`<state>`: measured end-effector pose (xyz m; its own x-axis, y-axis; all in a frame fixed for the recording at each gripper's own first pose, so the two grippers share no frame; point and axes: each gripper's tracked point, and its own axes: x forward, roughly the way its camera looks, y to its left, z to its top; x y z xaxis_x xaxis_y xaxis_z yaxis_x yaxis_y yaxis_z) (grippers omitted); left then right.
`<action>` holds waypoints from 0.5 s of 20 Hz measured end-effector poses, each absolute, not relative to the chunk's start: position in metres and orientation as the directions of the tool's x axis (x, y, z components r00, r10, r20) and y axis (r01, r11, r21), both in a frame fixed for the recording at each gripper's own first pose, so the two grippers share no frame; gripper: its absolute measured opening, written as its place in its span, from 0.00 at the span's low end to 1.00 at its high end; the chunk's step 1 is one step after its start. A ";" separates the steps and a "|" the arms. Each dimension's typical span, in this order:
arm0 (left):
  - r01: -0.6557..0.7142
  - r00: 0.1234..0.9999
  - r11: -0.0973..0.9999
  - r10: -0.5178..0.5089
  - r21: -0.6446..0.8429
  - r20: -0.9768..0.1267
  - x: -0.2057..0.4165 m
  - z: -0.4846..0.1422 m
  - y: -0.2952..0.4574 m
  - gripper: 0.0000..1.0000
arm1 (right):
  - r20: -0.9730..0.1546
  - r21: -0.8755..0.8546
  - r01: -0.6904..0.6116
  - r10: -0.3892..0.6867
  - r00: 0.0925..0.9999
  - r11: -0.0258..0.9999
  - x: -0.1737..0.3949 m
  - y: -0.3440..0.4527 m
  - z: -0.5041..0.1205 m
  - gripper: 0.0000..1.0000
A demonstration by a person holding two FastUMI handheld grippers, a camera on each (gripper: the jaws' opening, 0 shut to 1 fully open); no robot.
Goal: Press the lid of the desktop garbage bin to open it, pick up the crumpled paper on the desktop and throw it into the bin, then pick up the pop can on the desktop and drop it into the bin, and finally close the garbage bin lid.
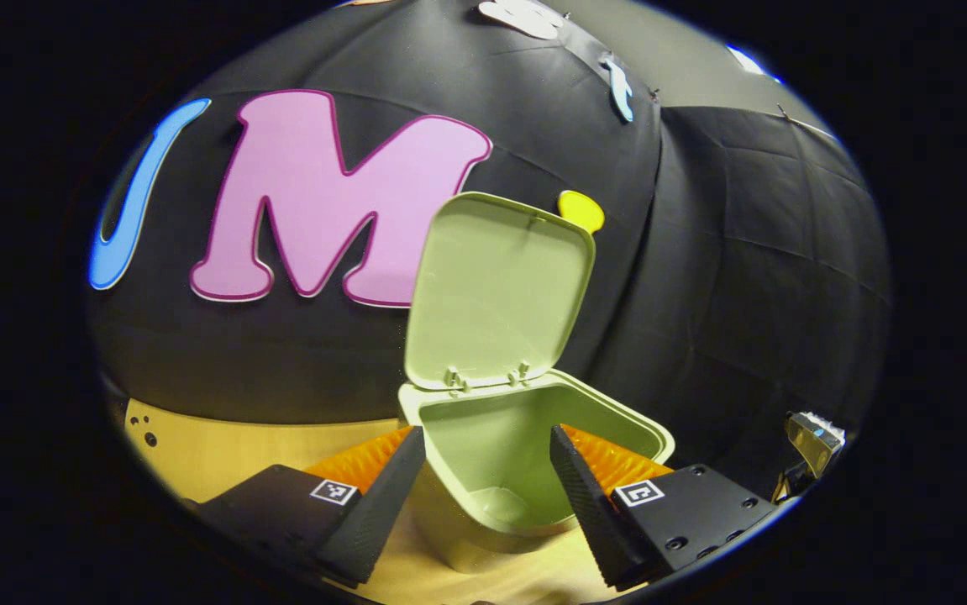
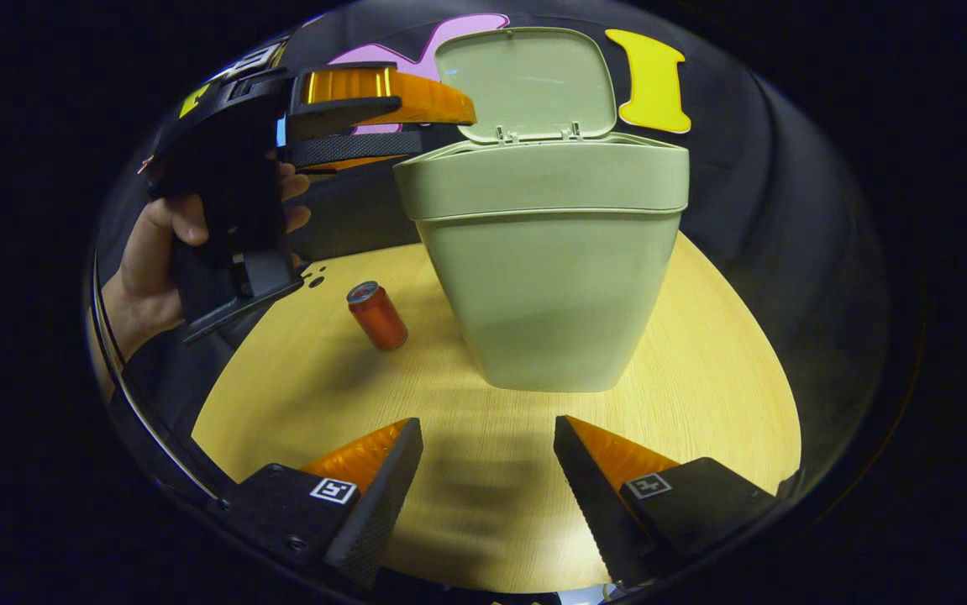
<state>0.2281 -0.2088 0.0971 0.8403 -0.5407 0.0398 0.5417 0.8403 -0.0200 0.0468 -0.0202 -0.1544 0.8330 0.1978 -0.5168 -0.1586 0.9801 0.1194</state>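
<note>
The pale green bin [image 2: 550,286] stands on the wooden table with its lid [image 2: 533,80] swung up. In the left gripper view I look down into the bin [image 1: 617,412] past its upright lid [image 1: 500,286]; the part of its inside that shows is bare. My left gripper [image 1: 487,433] hangs open just above the bin's mouth, nothing between its fingers. In the right gripper view that left gripper [image 2: 365,126], held by a hand [image 2: 147,252], reaches to the bin's left rim. A red pop can [image 2: 376,315] stands upright left of the bin. My right gripper [image 2: 487,424] is open, low over the table.
The wooden table [image 2: 701,378] spreads around the bin, with its bare surface in front and to the right. Black cloth walls close the back and sides. A small metal piece [image 1: 815,441] shows at the right edge of the left gripper view.
</note>
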 end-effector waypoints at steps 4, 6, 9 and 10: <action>0.442 0.897 0.894 -0.440 -0.071 0.046 0.232 0.092 -0.159 0.96 | -0.533 0.092 -0.190 0.210 0.820 0.977 0.045 -0.011 -0.162 0.99; 0.368 0.930 0.926 -0.366 -0.088 0.037 0.233 0.083 -0.121 0.96 | -0.542 0.085 -0.207 0.220 0.811 0.975 0.043 -0.004 -0.166 0.99; 0.252 0.967 0.960 -0.253 -0.124 0.005 0.225 0.061 -0.064 0.96 | -0.552 0.096 -0.232 0.246 0.797 0.968 0.044 0.013 -0.170 0.99; 0.210 0.977 0.967 -0.214 -0.145 -0.009 0.220 0.052 -0.043 0.96 | -0.556 0.100 -0.241 0.255 0.791 0.966 0.045 0.018 -0.172 0.99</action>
